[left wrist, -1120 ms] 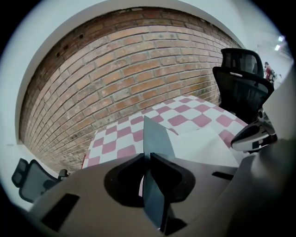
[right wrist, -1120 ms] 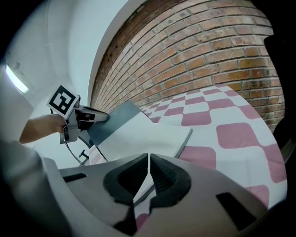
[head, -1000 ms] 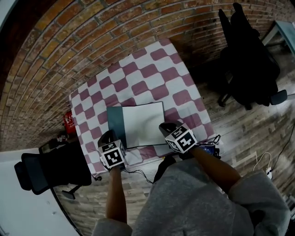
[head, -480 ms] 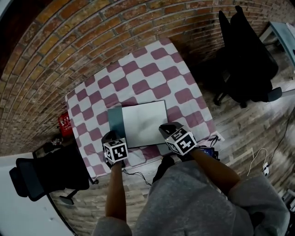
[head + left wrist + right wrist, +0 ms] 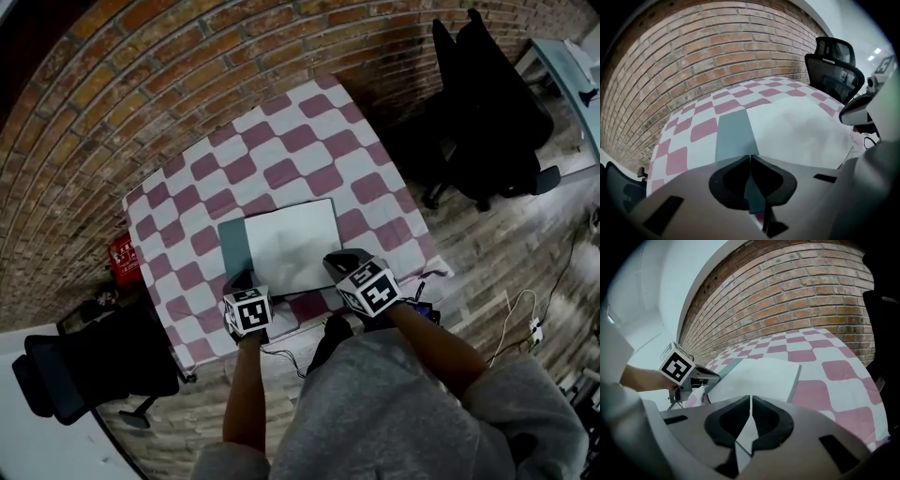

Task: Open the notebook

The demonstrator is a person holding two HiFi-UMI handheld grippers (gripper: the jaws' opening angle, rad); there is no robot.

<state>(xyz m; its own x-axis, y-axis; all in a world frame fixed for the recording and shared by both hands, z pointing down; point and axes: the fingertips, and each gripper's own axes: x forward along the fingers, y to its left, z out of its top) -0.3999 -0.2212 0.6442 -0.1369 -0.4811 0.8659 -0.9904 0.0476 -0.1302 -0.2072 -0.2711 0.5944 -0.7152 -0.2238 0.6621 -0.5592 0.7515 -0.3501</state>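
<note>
Your left claw [image 5: 241, 280] is closing, its tips all but touching, at the near left corner of the notebook [image 5: 292, 242]. The notebook's teal strip shows in the gap behind the tips, and you cannot tell whether they nip its edge. Your right claw [image 5: 343, 259] is pressed together at the near right corner, with white showing behind its tips. The notebook lies flat on the checked cloth [image 5: 281, 141], toward your side.
</note>
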